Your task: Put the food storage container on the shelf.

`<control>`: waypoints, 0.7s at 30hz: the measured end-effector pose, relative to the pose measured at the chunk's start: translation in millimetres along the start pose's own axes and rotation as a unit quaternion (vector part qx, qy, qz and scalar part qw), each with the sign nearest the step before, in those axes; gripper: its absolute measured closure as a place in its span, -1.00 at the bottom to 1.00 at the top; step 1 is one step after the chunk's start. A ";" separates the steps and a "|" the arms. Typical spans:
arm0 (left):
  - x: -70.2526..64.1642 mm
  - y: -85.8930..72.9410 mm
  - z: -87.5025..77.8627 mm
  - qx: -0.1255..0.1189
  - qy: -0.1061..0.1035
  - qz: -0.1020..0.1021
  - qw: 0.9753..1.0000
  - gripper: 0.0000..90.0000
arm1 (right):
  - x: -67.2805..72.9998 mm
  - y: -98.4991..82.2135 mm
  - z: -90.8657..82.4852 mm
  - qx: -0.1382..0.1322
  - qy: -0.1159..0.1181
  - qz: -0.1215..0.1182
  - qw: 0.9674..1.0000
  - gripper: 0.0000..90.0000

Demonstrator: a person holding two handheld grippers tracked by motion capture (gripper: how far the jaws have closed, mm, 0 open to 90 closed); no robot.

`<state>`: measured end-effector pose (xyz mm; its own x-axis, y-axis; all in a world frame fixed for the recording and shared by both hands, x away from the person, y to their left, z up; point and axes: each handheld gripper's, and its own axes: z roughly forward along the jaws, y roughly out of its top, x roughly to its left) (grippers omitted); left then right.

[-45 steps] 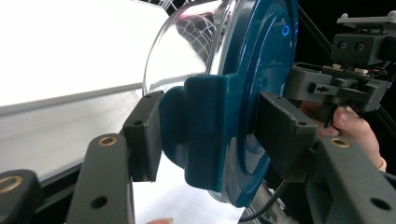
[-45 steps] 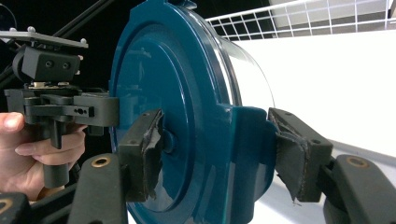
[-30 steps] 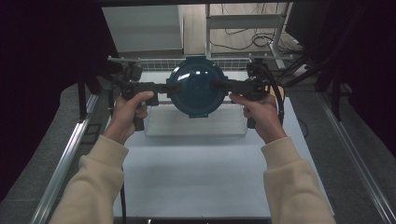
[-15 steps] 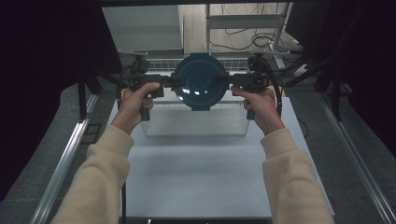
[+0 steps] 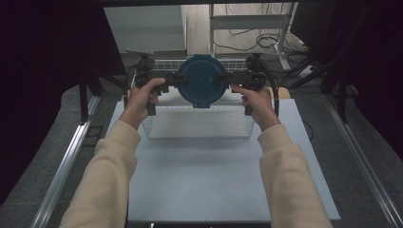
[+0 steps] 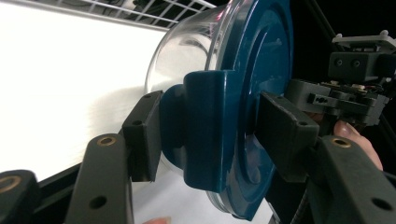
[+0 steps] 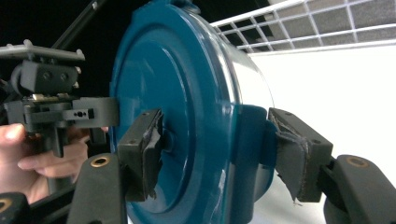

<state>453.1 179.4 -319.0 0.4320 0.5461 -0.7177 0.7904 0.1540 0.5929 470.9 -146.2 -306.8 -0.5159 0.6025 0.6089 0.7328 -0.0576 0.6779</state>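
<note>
A round clear container with a dark blue lid point(image 5: 203, 80) hangs in the air above the white wire basket point(image 5: 198, 124), lid facing the high camera. My left gripper point(image 5: 174, 80) is shut on the clip at its left side, and my right gripper point(image 5: 229, 78) is shut on the clip at its right side. In the left gripper view the jaws pinch the blue clip point(image 6: 205, 130) of the lid, with the clear bowl point(image 6: 191, 46) behind. In the right gripper view the padded jaws clamp the lid's rim and clip point(image 7: 247, 140); the other gripper point(image 7: 51, 102) and a hand show beyond.
The wire basket stands at the far half of the pale table point(image 5: 204, 175). Metal rails point(image 5: 66, 166) run along both sides. Cables and a shelf frame point(image 5: 247, 28) lie on the floor beyond the table's far edge.
Both grippers have carried the container away from the person and a little higher, from over the basket's middle toward its far edge. The grip on both clips is unchanged.
</note>
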 end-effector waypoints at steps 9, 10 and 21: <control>21.1 8.2 17.0 -0.012 -0.014 -0.050 0.999 -0.10 | -20.4 7.1 15.7 -0.023 -0.003 0.073 0.997 -0.18; 23.2 8.4 19.1 -0.012 -0.017 -0.055 0.998 -0.11 | -23.6 7.3 17.3 -0.025 -0.003 0.081 0.996 -0.18; 28.4 7.6 26.9 -0.033 -0.011 -0.059 0.998 -0.30 | -27.7 6.4 19.3 -0.038 -0.016 0.093 0.995 -0.31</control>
<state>483.0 173.9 -344.7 0.3475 0.5022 -0.7918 0.8070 0.2698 0.5253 498.4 -147.9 -327.2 -0.3586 0.6010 0.7143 0.7783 -0.2301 0.5843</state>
